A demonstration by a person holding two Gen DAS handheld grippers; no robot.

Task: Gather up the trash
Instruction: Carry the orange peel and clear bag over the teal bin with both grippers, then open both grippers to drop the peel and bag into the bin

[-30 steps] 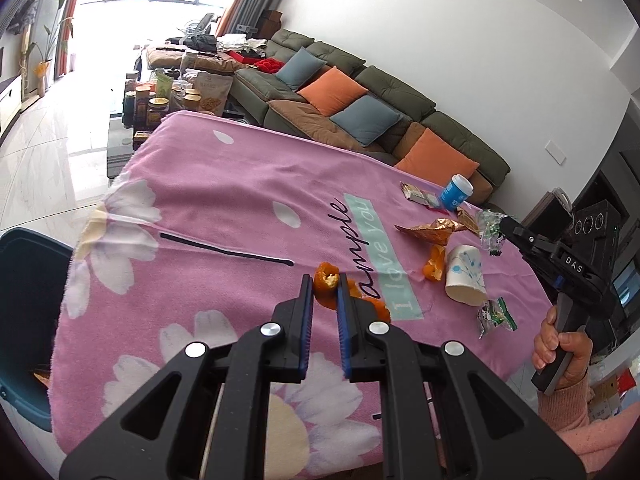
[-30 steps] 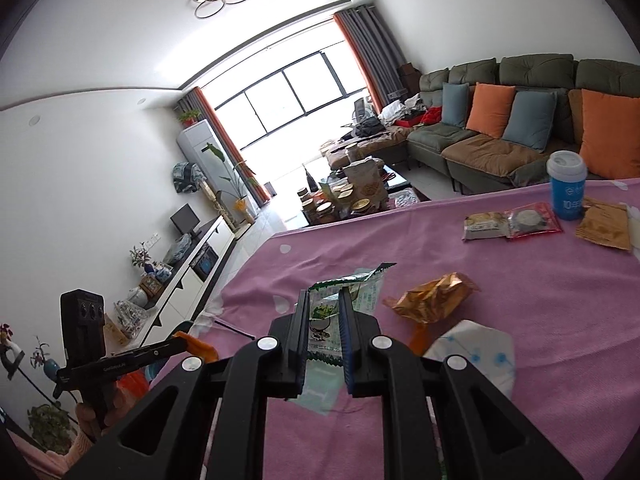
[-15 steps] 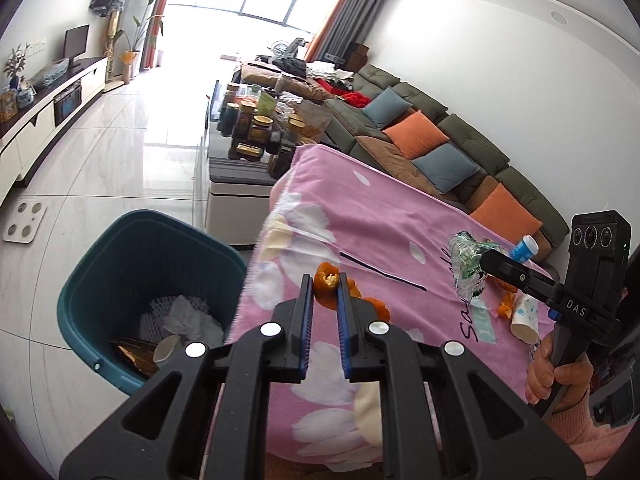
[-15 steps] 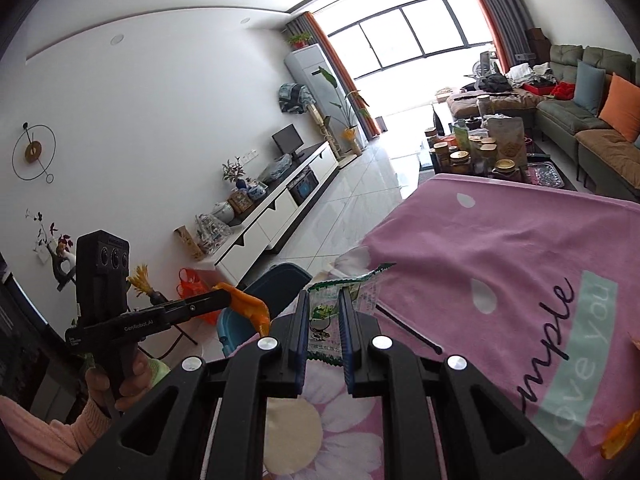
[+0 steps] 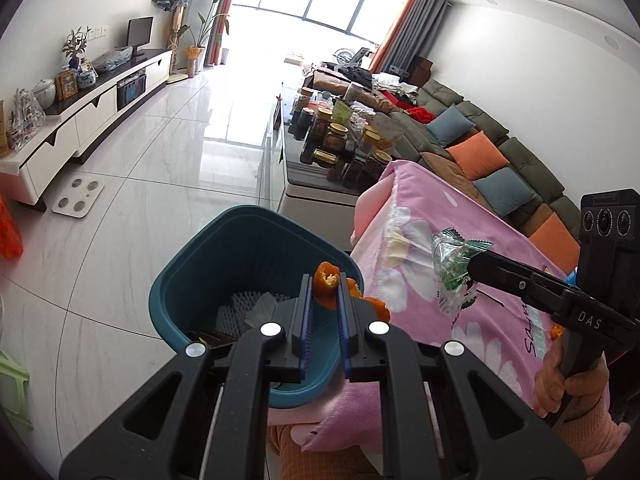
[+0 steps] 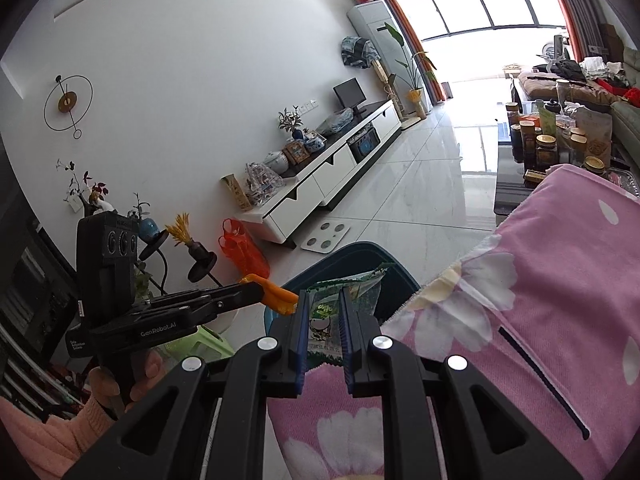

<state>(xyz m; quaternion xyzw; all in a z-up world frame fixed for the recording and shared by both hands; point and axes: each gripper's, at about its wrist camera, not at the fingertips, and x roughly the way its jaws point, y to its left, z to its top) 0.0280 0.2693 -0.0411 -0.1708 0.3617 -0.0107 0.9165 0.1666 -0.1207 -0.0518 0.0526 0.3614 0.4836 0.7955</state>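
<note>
Peel (image 5: 326, 280), orange and curled, sits clamped between the blue pads of the left tongs (image 5: 324, 300) in the left wrist view, with more of it bulging out past the right-hand pad. Directly beyond the tips stands a teal bin (image 5: 208, 264) on the pale tiled floor (image 5: 140, 184), its ribbed inside holding some crumpled paper and a dark scrap. The bin stands just beside the corner of the bench, which is draped in a pink flowered cloth (image 5: 472, 280). From the right edge of this view the right tongs (image 5: 466, 266) reach in over the cloth, closed on a crumpled green-and-clear wrapper (image 5: 454, 268); a hand (image 5: 560, 376) in a pink knitted sleeve grips their handle. A low table crowded with jars (image 5: 340, 144) and a long green sofa (image 5: 500, 148) with orange and blue cushions lie farther back.

In the right wrist view the right tongs (image 6: 324, 320) are pressed together on the same wrapper (image 6: 324, 316), whose printed green face stands up between the pads. The bin's rim (image 6: 352, 250) shows just behind it, at the edge of the pink cloth (image 6: 540, 300). The left tongs (image 6: 280, 300) come in from the left with the orange peel (image 6: 278, 294) pinched at their tip, close beside the wrapper and over the near side of the bin. A hand (image 6: 120, 380) holds their grip below.
</note>
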